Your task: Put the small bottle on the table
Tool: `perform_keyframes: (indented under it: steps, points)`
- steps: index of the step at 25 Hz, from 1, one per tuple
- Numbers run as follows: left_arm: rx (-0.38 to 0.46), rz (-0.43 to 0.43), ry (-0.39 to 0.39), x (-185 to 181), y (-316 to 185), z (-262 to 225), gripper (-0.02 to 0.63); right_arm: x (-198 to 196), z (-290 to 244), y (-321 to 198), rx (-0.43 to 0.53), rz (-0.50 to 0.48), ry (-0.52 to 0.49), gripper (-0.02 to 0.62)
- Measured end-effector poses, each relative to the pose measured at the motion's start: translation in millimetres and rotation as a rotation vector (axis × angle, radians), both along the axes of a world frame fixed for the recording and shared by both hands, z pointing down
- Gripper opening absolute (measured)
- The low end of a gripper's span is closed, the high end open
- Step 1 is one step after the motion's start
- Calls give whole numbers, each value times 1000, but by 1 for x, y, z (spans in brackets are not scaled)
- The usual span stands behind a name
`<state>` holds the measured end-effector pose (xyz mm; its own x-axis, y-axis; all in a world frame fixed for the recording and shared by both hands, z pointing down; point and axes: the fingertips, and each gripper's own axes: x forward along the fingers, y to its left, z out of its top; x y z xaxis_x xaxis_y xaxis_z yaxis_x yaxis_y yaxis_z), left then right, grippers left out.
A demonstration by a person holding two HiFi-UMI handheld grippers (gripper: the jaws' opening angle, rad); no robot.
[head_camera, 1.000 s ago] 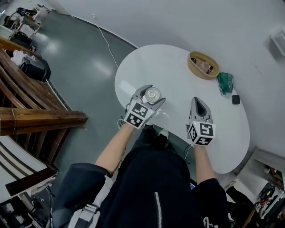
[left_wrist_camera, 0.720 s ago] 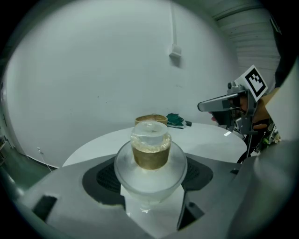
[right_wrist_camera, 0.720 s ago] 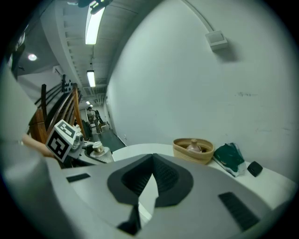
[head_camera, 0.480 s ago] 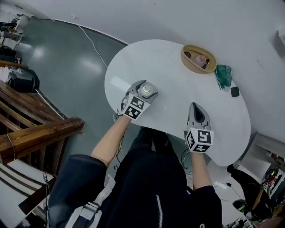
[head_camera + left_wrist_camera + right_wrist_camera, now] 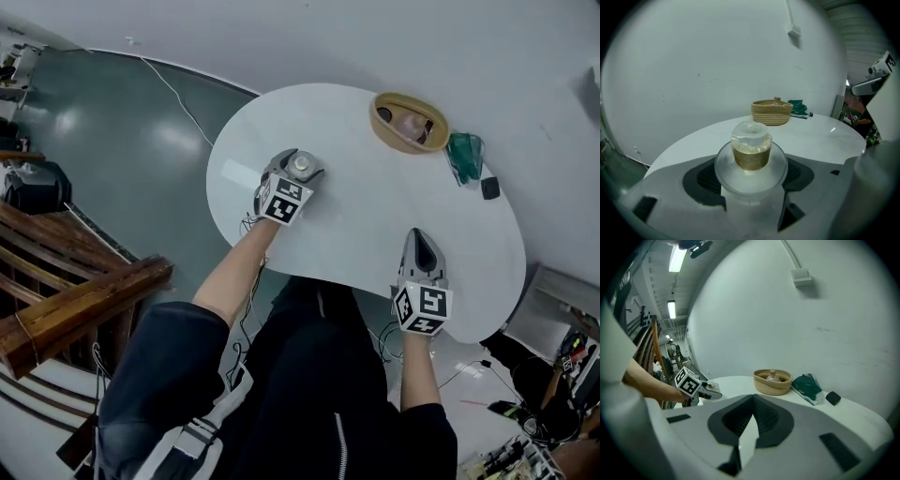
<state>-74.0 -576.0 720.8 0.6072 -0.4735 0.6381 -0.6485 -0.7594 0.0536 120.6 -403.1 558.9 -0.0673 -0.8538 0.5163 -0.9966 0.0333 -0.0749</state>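
Note:
The small clear bottle (image 5: 301, 166) with a gold collar and clear cap (image 5: 751, 146) stands upright between the jaws of my left gripper (image 5: 298, 167), which is shut on it over the left part of the white table (image 5: 356, 216). Whether the bottle's base touches the table is hidden. In the right gripper view the left gripper (image 5: 704, 389) and bottle show at the left. My right gripper (image 5: 419, 246) is shut and holds nothing, low over the table's near right side, well apart from the bottle.
A woven basket (image 5: 408, 123) with a pinkish bottle (image 5: 772, 376) inside sits at the table's far side. Beside it lie a green packet (image 5: 467, 157) and a small black object (image 5: 490, 187). A wall runs behind the table; wooden stairs (image 5: 66, 300) stand at the left.
My left gripper has carried the bottle away from my body, further onto the table's left part. The right gripper has stayed near the table's near right side.

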Motion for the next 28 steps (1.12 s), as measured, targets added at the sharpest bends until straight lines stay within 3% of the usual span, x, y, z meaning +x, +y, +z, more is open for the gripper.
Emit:
perform_keyframes:
  steps: [5, 13, 20, 24, 28]
  points:
    - [-18, 10, -5, 6, -10, 14, 338, 3, 2, 4, -15, 32, 8, 2]
    - [31, 34, -36, 10, -14, 20, 341, 14, 3, 7, -18, 67, -2, 2]
    - [50, -6, 19, -7, -7, -4, 372, 9, -16, -3, 28, 32, -2, 2]
    - [50, -24, 76, -16, 10, -40, 320, 2, -27, -9, 56, 2, -5, 2]
    - [20, -40, 162, -23, 36, -68, 160, -12, -39, -10, 91, -24, -18, 2]
